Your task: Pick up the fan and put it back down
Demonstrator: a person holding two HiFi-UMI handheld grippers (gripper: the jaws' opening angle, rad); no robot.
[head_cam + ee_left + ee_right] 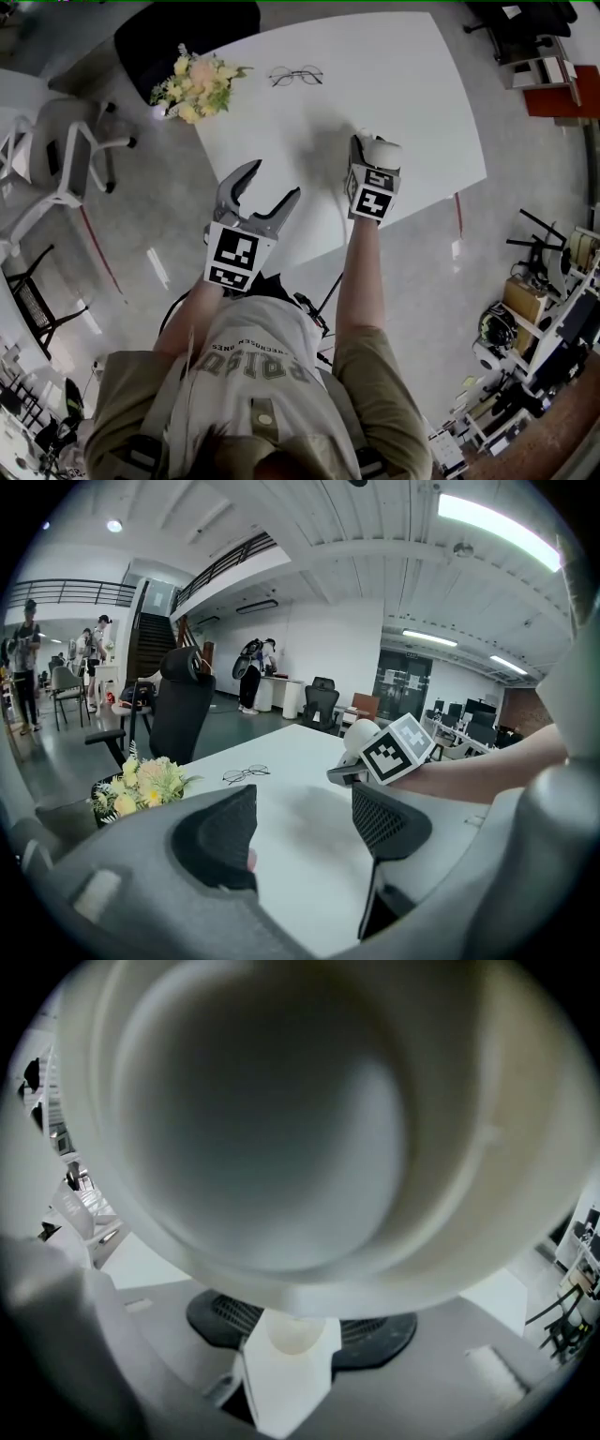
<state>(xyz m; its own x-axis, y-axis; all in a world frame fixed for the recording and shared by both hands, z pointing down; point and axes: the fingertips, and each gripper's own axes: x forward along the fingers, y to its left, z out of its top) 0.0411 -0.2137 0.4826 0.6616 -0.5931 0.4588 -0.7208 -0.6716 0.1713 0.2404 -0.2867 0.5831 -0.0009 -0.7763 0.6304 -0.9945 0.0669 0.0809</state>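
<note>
White fan (281,1129) clamped in right tool (377,157) — left tool (274,181) jaws apart, empty

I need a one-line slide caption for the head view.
Right claw holds the white fan over the table; left claw open and empty; flowers and eyeglasses near the far edge.

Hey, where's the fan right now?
The fan is clamped in the right gripper over the white table, right of the open left gripper in the head view.
</note>
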